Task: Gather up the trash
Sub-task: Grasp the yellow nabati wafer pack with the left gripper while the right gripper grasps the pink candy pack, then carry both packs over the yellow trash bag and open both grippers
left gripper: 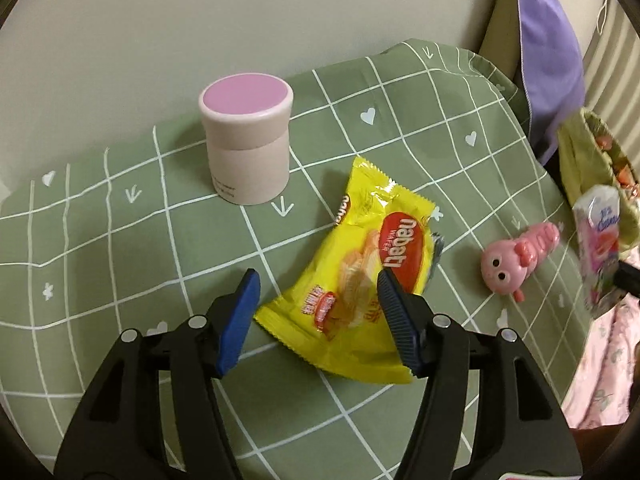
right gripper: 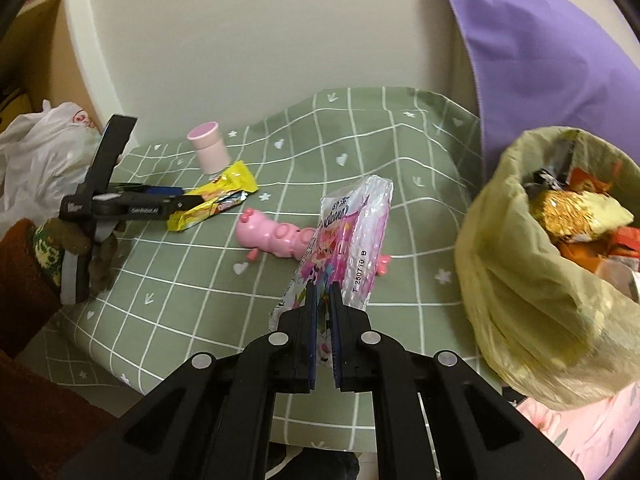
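The right gripper (right gripper: 324,292) was clamped on a pink tissue packet (right gripper: 352,240), held above the green checked cloth (right gripper: 200,280) left of the yellow trash bag (right gripper: 520,300). The left gripper (left gripper: 316,280) stood open, its blue pads (left gripper: 240,320) either side of a yellow Nabati wafer wrapper (left gripper: 360,264) lying on the cloth. Right of it lay a pink toy (left gripper: 516,256); farther back stood a pink-lidded jar (left gripper: 246,136)

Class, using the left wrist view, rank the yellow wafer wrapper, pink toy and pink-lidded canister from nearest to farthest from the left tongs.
1. Yellow wafer wrapper: between the open left tongs.
2. Pink toy: off to the right.
3. Pink-lidded canister: farther back, left of centre.
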Action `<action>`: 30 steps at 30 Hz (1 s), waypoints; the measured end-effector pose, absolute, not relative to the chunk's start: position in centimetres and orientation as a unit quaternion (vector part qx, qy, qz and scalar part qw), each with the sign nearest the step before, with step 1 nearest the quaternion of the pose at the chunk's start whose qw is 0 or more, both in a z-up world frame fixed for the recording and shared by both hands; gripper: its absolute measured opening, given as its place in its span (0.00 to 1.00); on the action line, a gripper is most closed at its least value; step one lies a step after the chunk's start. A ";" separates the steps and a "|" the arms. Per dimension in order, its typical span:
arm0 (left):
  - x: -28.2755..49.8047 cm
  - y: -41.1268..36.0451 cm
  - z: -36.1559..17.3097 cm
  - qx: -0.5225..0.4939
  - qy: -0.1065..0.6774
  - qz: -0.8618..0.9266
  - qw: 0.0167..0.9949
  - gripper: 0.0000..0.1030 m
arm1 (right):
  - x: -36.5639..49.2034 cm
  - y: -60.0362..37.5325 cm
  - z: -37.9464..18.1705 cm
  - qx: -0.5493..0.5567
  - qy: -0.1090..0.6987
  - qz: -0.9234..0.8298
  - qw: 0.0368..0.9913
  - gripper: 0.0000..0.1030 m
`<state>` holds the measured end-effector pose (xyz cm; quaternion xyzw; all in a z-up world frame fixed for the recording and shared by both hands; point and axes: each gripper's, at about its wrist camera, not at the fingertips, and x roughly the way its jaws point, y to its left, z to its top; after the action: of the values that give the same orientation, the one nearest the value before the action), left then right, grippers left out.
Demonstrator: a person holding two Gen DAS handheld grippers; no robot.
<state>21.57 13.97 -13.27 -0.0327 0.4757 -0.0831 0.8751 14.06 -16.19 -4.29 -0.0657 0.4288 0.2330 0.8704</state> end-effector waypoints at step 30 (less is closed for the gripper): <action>23.0 4.4 4.0 -0.080 0.312 -0.248 0.914 0.11 | 15.4 -23.2 6.3 -0.072 0.314 0.128 0.938 0.08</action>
<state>23.04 4.43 4.03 -0.0804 0.3119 -0.2484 0.9136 15.38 -23.19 6.26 -0.0719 0.3143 0.1277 0.9379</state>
